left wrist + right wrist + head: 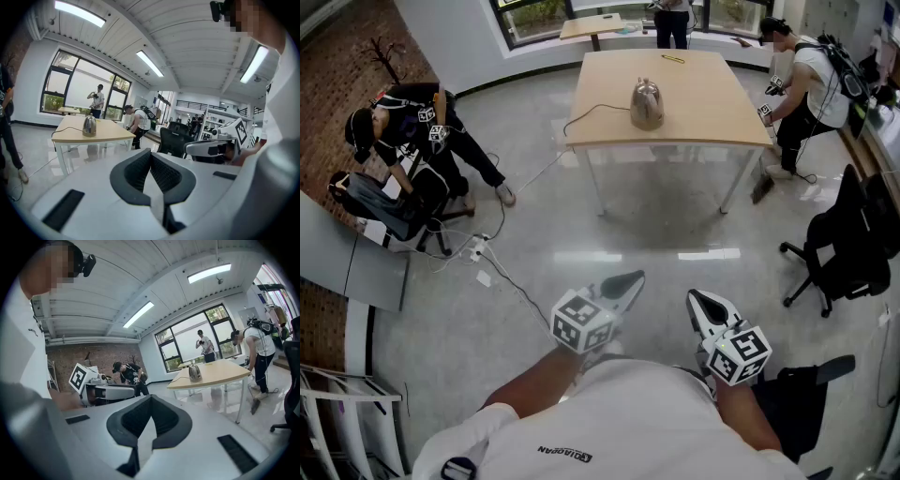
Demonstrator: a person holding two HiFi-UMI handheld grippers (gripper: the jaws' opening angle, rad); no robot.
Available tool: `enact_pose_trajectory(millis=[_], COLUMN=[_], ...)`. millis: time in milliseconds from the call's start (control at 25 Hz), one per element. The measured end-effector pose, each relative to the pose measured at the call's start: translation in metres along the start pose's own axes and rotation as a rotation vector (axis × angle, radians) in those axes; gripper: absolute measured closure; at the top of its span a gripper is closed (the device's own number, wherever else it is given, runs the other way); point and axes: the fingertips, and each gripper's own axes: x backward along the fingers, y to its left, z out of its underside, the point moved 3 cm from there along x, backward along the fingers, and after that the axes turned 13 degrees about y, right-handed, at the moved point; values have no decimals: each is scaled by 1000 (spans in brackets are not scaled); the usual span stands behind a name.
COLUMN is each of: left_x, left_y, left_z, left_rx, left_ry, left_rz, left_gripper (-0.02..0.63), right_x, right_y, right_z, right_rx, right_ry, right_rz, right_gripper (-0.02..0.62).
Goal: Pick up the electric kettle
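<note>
Left tool (630,279): jaws together, pads meeting at the tips, nothing between them, as its own view (151,153) confirms. Right tool (694,298): jaws likewise closed on nothing, tips touching (150,397). Both tools are held side by side, close to the wearer's body, over bare floor (581,234), each pointing slightly below level.

Electric kettle (646,103): stands upright on the tabletop (703,112), well ahead of both tools and untouched by either. In the left gripper view it lies ahead and to the left of the jaws (89,125); in the right gripper view, ahead and to the right (194,372). A dark cord (586,112) runs from the kettle across the tabletop to its left edge.

Surroundings: one person (811,80) bends at the tabletop's right end; another (408,141) crouches on the floor well to the left of the left tool. A black office chair (848,239) stands to the right of the right tool.
</note>
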Motion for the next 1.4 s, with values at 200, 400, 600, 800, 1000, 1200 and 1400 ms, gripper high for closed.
enact_pose_trajectory(millis=[200,400,600,800,1000,1200,1400], left_x=[2,5,4,5,8,14,30], left_y=[5,9,12,17,24,37,59], left_z=[-4,-4,0,1,3,4,7], left_rx=[0,0,11,15,14,9,3], left_ry=[-12,-23,-19,-16,-12,-10,-4], left_rz=[-4,-5,2,13,24,32,43], left_gripper=[611,611,611,611,611,611,611], right_x=[-3,-7,-10,-18,-30,-46,-75], right_y=[0,2,2,6,12,19,36], right_z=[-4,-7,-6,-10,-6,-8,-12], right_rx=[12,30,-18,-28,-15,-9,-13], right_ry=[1,8,0,-11,18,27,35], right_rz=[6,11,-13,-28,-19,-17,-23], right_gripper=[574,574,575,574,574,574,574])
